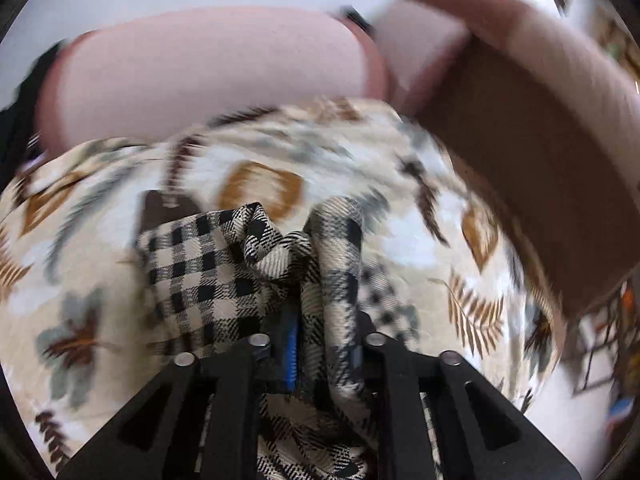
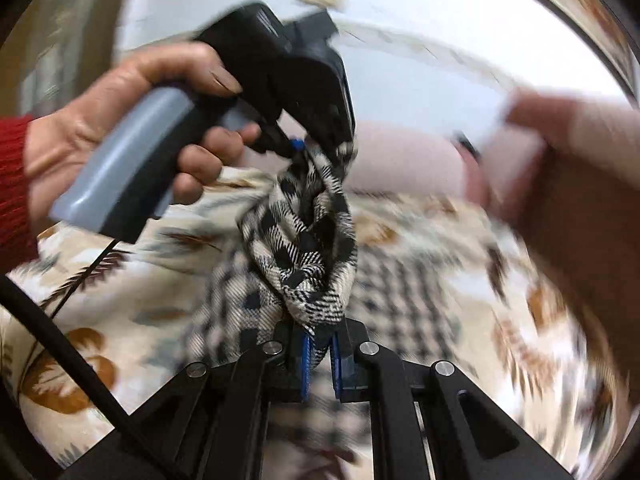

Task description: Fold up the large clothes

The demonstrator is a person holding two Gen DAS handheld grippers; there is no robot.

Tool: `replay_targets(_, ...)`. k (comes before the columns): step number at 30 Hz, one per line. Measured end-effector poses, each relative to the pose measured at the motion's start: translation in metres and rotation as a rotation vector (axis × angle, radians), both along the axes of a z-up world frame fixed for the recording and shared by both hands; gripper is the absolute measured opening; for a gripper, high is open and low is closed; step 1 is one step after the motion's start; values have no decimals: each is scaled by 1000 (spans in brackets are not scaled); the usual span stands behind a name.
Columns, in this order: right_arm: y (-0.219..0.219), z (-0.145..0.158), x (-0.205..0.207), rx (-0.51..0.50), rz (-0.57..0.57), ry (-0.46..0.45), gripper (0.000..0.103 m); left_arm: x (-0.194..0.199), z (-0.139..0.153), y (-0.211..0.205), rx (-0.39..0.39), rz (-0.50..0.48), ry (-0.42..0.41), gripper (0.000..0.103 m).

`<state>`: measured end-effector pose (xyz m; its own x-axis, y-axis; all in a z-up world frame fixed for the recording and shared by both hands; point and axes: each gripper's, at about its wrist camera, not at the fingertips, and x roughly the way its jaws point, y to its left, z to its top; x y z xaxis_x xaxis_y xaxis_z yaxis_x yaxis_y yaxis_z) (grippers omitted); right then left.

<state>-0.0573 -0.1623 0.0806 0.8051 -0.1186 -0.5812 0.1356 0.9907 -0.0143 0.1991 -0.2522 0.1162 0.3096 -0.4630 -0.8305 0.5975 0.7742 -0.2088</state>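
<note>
A leaf-print bedspread [image 1: 100, 280] covers the bed, with a pink pillow [image 1: 208, 68] at its far edge. Above the bedspread hangs the checked garment [image 2: 308, 240] — bunched and lifted off it. The right gripper [image 2: 320, 364] pinches its lower fold; the left gripper [image 2: 316, 148] — held by a hand [image 2: 132, 128] — clamps the upper end.

No readable text, label, brand or number appeared in either wrist view; motion blur smeared most surfaces. The framed pieces on the far wall were too blurred to read.
</note>
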Motion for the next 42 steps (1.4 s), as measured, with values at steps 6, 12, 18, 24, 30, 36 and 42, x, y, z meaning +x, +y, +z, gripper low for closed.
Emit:
replay_targets(6, -62, -45, 9, 274, -66, 164, 9, -9, -30, -31, 9, 16, 60, 33)
replay_targets(12, -83, -64, 22, 405, -100, 247, 9, -7, 11, 9, -174, 99, 63, 55)
replay_targets(18, -106, -35, 3, 501, -106, 214, 23, -35, 25, 67, -100, 138, -100, 60)
replay_targets(24, -142, 4, 9, 487, -124, 23, 54, -50, -8, 136, -53, 229, -88, 62)
replay_targets(30, -131, -41, 103, 515, -13, 178, 71, -60, -34, 167, -73, 317, -25, 62)
replay_targets(36, -136, -37, 112, 610, -3, 140, 12, -70, -36, 153, -55, 290, -36, 62)
replay_targets(42, -159, -33, 86, 448, -137, 168, 11, -80, -55, 105, -39, 188, -7, 63)
